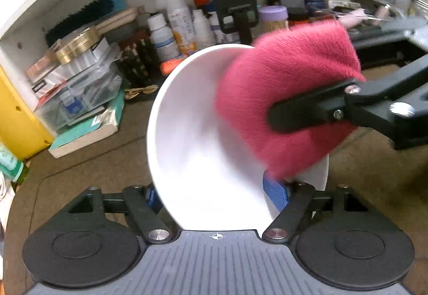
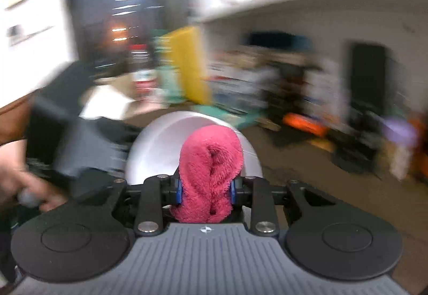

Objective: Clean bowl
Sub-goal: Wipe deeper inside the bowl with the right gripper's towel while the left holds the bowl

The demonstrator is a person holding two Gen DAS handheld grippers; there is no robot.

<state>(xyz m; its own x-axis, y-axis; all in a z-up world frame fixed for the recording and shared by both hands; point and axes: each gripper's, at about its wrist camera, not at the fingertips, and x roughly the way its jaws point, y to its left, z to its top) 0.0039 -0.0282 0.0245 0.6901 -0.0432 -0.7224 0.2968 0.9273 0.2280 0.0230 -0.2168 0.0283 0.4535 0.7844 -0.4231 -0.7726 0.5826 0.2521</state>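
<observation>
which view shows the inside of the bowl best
The left wrist view: the white bowl is tipped toward the camera, its inside sharp. The right wrist view is blurred, and the pink cloth hides most of the bowl.

Light: even, indoor, soft shadows | Glare: overexposed white on bowl (image 1: 192, 140) inside | Left view: mostly sharp, motion smear on pink cloth (image 1: 283, 97) | Right view: strongly motion-blurred background, streaked ceiling lights | Edges: fisheye bending, dark corners
</observation>
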